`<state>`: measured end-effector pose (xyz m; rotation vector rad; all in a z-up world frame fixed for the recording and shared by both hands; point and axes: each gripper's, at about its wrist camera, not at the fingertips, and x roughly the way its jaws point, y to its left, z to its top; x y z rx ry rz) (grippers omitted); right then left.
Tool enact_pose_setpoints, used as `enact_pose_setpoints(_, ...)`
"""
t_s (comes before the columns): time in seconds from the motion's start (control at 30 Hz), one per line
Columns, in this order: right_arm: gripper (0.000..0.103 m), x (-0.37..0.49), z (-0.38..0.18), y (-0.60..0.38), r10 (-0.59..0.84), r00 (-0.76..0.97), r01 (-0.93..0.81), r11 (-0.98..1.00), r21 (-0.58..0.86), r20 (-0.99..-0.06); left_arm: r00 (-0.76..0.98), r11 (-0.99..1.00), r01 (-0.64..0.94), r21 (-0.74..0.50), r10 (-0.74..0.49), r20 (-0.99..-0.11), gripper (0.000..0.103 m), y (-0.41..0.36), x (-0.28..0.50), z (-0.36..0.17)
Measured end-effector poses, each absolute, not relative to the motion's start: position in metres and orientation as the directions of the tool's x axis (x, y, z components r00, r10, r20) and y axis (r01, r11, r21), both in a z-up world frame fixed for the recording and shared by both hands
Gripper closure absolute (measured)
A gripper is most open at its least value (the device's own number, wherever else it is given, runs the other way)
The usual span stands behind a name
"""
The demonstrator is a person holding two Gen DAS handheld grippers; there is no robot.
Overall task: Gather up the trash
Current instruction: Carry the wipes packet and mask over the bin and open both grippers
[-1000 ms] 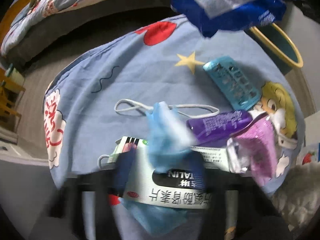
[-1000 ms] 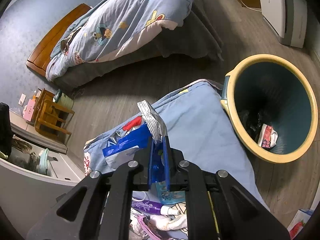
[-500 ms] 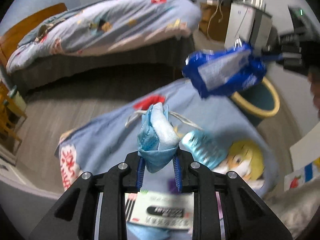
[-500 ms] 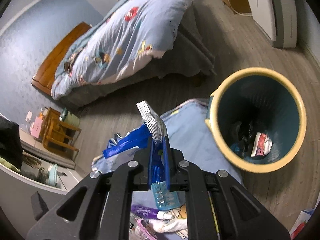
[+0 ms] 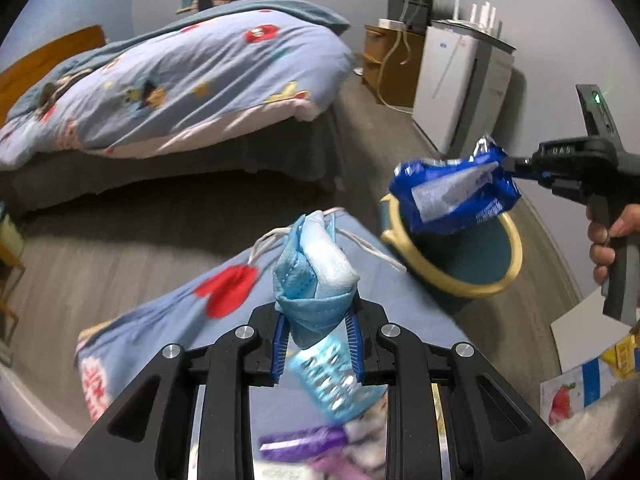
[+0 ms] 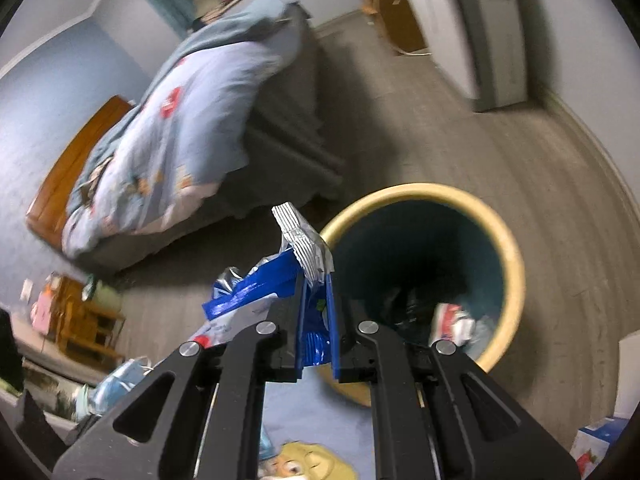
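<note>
Blue foil crackles in our right gripper (image 6: 316,320), fingers pinched tight on the crimped end of a blue snack wrapper (image 5: 456,196), and it hangs right at the rim of the yellow-rimmed bin (image 6: 516,264), just about over the mouth. Our left gripper (image 5: 318,344) has its fingers closed on a crumpled blue face mask (image 5: 316,276), ear loops trailing, held up above the blue cartoon-print cloth (image 5: 168,308) and short of the bin. So we have two pieces in hand, neither dropped yet. Inside the bin we can see some rubbish already lying at the bottom, a red-and-white scrap (image 6: 454,320) among darker stuff, so part of the job looks done. Still lying on the cloth below us: a teal blister pack (image 5: 336,384) and a purple tube (image 5: 304,440), blurred at the bottom edge, with something pink beside it we can't make out. We'd say midway: wrapper first, mask next, then back for the rest.
</note>
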<state>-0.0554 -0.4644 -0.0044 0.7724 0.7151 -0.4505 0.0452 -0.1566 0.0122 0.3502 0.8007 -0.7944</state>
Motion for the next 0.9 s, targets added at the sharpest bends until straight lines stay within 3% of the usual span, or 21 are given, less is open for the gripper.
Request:
enact_pose_setpoints(0.33,0.094,-0.074,-0.03,-0.511,-0.232,0.589,0.723,0.579,0.377,-0.774,0.372,0.55,0.834,0.035,-0.515,-0.772,0.078,-0.264,0.048,-0.012)
enact_pose_setpoints(0.9,0.094,-0.086,-0.057,-0.533,-0.252,0.51,0.778,0.542,0.316,-0.822,0.29,0.43,0.901,0.064,-0.485,-0.825,0.075,-0.36,0.033,-0.078)
